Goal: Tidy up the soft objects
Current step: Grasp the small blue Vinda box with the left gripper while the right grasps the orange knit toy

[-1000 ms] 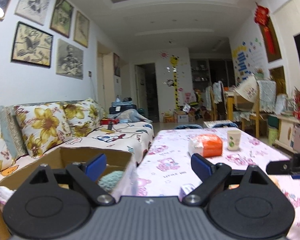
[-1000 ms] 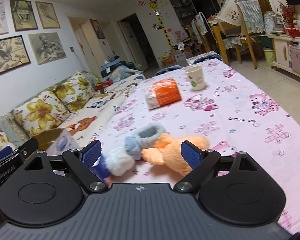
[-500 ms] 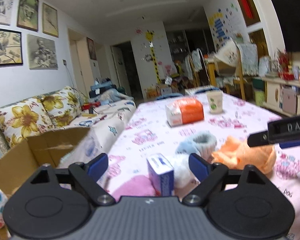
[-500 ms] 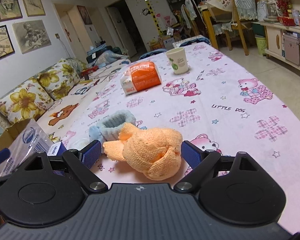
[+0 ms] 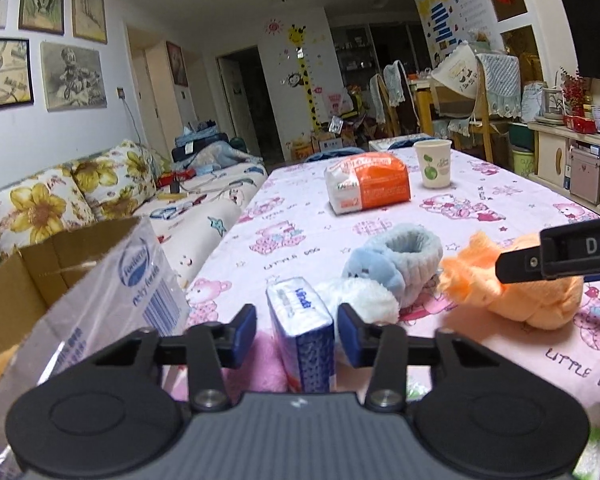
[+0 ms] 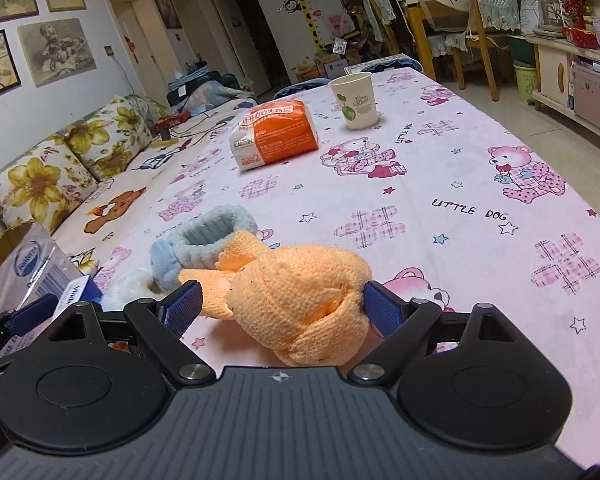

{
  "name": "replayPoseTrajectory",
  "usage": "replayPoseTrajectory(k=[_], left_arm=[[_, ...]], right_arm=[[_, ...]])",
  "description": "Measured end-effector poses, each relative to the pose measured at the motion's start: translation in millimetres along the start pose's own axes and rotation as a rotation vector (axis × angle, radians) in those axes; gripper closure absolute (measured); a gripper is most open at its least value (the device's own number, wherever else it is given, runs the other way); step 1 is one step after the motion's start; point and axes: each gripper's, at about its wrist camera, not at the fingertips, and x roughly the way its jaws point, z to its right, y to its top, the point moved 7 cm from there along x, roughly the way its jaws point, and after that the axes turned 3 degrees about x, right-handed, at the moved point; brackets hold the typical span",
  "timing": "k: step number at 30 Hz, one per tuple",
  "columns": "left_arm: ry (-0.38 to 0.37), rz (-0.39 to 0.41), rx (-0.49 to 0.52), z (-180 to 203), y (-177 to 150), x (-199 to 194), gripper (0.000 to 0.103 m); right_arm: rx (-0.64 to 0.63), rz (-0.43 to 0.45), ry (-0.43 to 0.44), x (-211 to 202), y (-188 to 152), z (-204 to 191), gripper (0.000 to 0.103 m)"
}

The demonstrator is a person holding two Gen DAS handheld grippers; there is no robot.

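Left wrist view: the left gripper [image 5: 296, 326] had just been closing, and its jaws stood narrow around a small blue tissue pack [image 5: 300, 336] standing near the table's near left edge. The right pad looked to be at the pack's side, while a sliver of gap showed at the left pad, so the pinch did not look complete. Just beyond the pack lay a white fluffy piece [image 5: 364, 300], a light blue plush band [image 5: 400, 256] and an orange knitted cloth [image 5: 512, 292], all bunched along the near part of the table [image 5: 308, 236]. A cardboard box [image 5: 40, 280] stood off the table's left edge, with a clear plastic bag [image 5: 112, 304] in front of it. Judging by this, most of the sorting was left: every soft piece in sight lay on the table.

Right wrist view: the right gripper [image 6: 278, 308] held its jaws wide on either side of the orange knitted cloth, the right pad touching it and the left pad clear, so nothing was gripped. Farther along, toward the far edge, sat an orange-and-white packet [image 6: 276, 136] and a paper cup [image 6: 354, 100], well apart from the soft things. The table's right half lay bare, leaving room to swing; the left edge, by the box and bag, was crowded.
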Motion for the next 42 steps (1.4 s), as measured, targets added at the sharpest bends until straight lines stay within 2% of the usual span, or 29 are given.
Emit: replayPoseTrajectory(k=[2, 6, 22, 28, 34, 42], left_arm=[[-0.012, -0.011, -0.009, -0.1, -0.9, 2.4, 0.072], [-0.027, -0.009, -0.008, 1.5, 1.0, 0.4, 0.075], [-0.134, 0.023, -0.1, -6.7, 9.8, -7.2, 0.075], [-0.175, 0.029, -0.141, -8.5, 10.7, -5.4, 0.076], [-0.199, 0.055, -0.164, -9.2, 15.0, -11.6, 0.077], [-0.216, 0.094, -0.182, -12.8, 20.6, -21.9, 0.081]], right_arm=[[0.002, -0.004, -0.008, 0.7, -0.3, 2.7, 0.0], [0.01, -0.007, -0.014, 2.9, 0.8, 4.4, 0.0], [-0.012, 0.022, -0.025, 8.1, 4.3, 5.5, 0.0], [-0.045, 0.041, -0.031, 6.6, 8.1, 5.9, 0.016], [-0.05, 0.045, -0.026, 6.1, 10.7, 7.2, 0.021], [-0.038, 0.071, -0.012, -3.4, 16.9, 5.0, 0.022]])
